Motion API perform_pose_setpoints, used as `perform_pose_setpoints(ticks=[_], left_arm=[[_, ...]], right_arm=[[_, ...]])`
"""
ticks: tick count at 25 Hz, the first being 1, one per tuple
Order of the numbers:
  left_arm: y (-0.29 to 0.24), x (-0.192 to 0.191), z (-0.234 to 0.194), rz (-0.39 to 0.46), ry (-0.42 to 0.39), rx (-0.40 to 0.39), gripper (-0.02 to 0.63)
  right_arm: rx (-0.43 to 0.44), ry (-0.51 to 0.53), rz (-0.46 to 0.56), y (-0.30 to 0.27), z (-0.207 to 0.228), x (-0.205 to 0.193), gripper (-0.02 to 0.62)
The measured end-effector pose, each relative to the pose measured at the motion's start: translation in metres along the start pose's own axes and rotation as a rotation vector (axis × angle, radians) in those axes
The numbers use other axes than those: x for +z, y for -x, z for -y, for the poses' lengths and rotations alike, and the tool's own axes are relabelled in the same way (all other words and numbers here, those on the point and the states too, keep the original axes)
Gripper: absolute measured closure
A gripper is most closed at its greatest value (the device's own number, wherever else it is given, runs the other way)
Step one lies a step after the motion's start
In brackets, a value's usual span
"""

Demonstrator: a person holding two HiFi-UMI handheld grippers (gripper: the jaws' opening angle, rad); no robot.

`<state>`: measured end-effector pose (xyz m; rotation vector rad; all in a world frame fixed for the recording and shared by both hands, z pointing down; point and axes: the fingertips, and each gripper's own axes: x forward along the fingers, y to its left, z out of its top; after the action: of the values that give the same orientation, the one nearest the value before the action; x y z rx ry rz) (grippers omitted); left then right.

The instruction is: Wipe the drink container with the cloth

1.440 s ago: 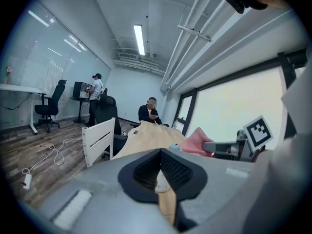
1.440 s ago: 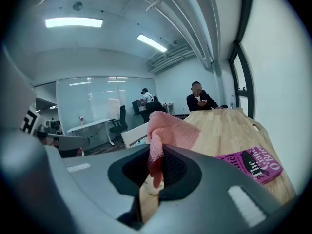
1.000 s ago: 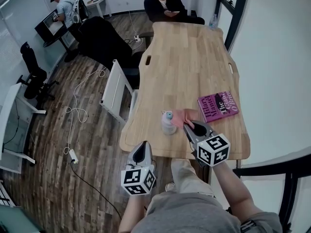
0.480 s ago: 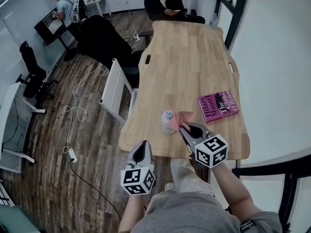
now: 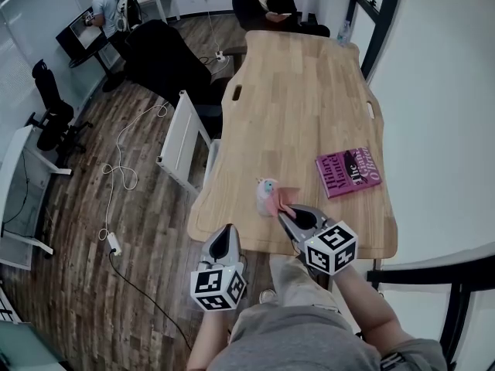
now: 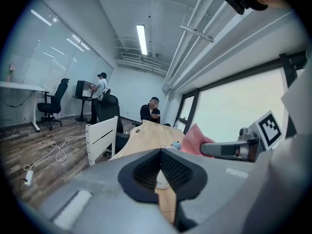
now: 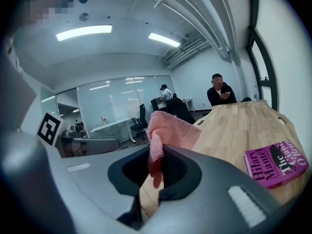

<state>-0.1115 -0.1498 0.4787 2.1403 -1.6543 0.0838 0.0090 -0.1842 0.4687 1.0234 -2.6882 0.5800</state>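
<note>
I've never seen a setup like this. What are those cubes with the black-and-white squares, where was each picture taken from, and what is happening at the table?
There is no robot here. A person holds a two-jaw gripper in each hand, and the marked cubes are parts of those grippers. The picture looking down comes from a camera on the person's head. The other two come from cameras that ride on each gripper and look along its jaws.

On the wooden table stands a small drink container, and a pink book lies to its right. The right gripper is clamped on a pink cloth, which it holds right at the container's side, seemingly touching it. The left gripper is shut with nothing in it and is held just short of the table's near edge.
</note>
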Motion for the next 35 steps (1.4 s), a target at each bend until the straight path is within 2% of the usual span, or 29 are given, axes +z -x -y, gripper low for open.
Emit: perform_pose_setpoints(ticks=[16,35], left_arm=[[-0.018,-0.006,-0.002,-0.023,-0.002,0.03,0.604],[-0.04,-0.003,-0.009,-0.024,0.008,0.061,0.604]], right_arm=[[-0.012,-0.065,-0.149,-0.026,0.037,-0.065,0.566],[0.026,-0.013,-0.343,-0.058,0.058,-0.119,0.566]])
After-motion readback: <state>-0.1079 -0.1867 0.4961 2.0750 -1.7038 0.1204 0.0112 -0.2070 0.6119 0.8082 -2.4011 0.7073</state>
